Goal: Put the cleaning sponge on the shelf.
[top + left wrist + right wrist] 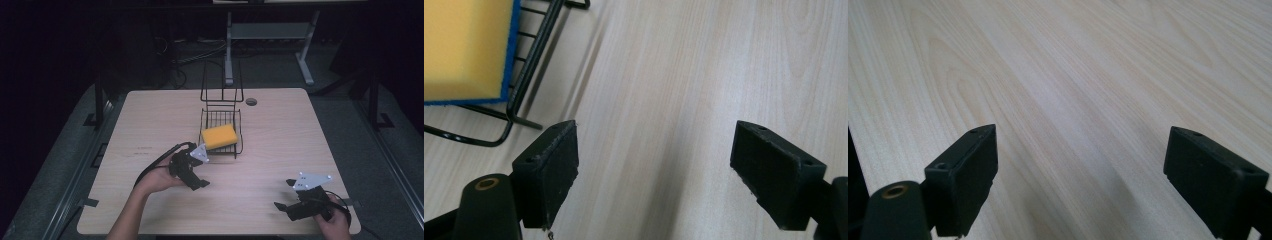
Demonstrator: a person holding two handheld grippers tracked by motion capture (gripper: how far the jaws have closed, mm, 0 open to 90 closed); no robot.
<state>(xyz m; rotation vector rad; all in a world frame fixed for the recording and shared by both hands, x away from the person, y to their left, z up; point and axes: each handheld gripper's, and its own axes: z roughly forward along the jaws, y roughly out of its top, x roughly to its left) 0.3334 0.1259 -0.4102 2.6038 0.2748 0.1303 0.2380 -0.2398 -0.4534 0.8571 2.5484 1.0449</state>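
Observation:
A yellow sponge [219, 136] with a blue underside lies on the low shelf of a black wire rack [222, 108] at the table's middle. In the left gripper view the sponge [464, 50] sits at the upper left, on the rack's wires [531, 65]. My left gripper [200, 172] hovers just in front of the rack and slightly left of it, open, with bare wood between its jaws [654, 165]. My right gripper [284, 194] is near the front right edge, far from the rack, also open and holding nothing [1080, 175].
The light wooden table [280, 145] has a small round hole [251, 102] behind the rack to the right. The rack's tall wire back rises at its far side. Beyond the table the floor is dark, with a desk frame [270, 35] and cables.

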